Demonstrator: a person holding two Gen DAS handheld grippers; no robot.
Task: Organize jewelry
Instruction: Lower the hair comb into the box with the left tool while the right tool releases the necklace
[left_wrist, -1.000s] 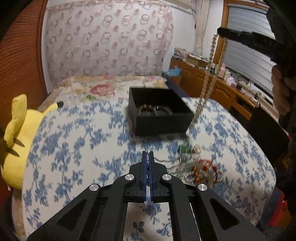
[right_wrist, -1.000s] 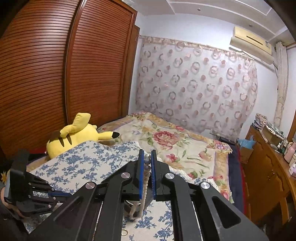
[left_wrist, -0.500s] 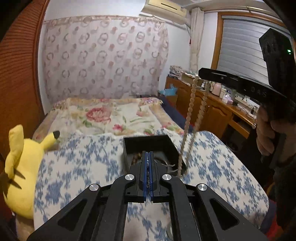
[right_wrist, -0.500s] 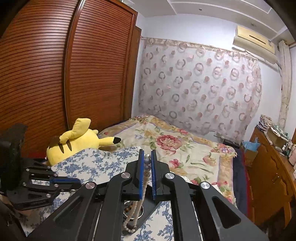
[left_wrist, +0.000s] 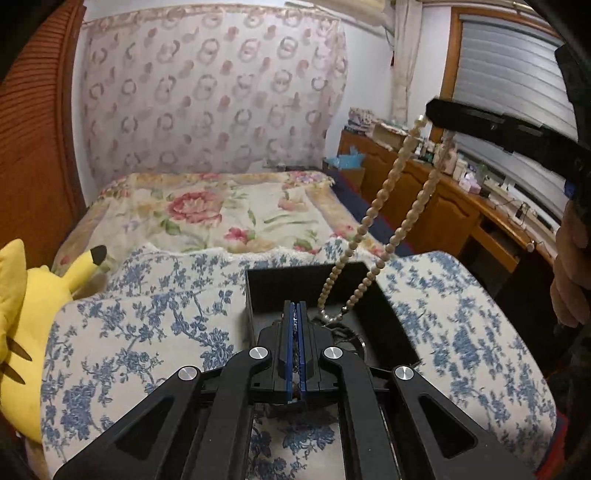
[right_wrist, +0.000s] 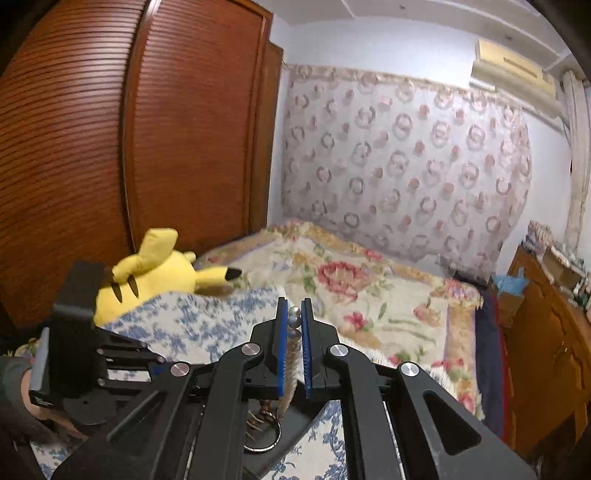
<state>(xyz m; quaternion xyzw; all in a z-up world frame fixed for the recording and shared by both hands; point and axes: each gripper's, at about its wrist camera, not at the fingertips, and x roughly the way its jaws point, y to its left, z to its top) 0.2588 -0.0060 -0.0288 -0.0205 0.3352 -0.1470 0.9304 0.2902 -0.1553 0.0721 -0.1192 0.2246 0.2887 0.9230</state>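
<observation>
Hanging from right jaws, bead necklace (left_wrist: 384, 206) reaches box (left_wrist: 388, 325).

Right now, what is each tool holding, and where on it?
Right tool pinches the bead necklace at its top, loop hanging into the black box. Left tool is shut on something thin, unidentifiable.
</observation>
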